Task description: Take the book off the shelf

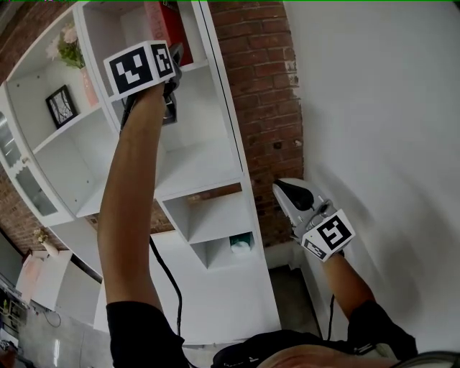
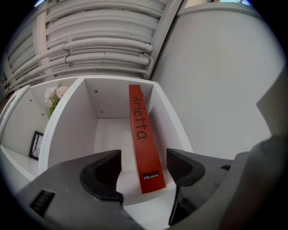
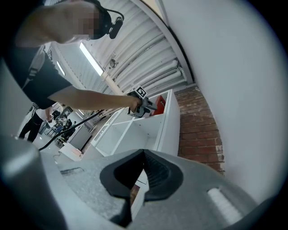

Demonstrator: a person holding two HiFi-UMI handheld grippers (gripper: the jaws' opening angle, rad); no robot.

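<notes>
Your left gripper is open with the leaning red book straight ahead, ready for clasping; your right gripper hangs closed, empty.

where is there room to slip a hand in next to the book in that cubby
Left of the book the cubby floor is bare up to the left wall. Right of it only a narrow gap separates it from the right wall. The neighbouring cubby holds flowers and a picture frame.

A red brick wall stands behind the white shelf unit, with a plain white wall at right. Pipes cross the ceiling.
</notes>
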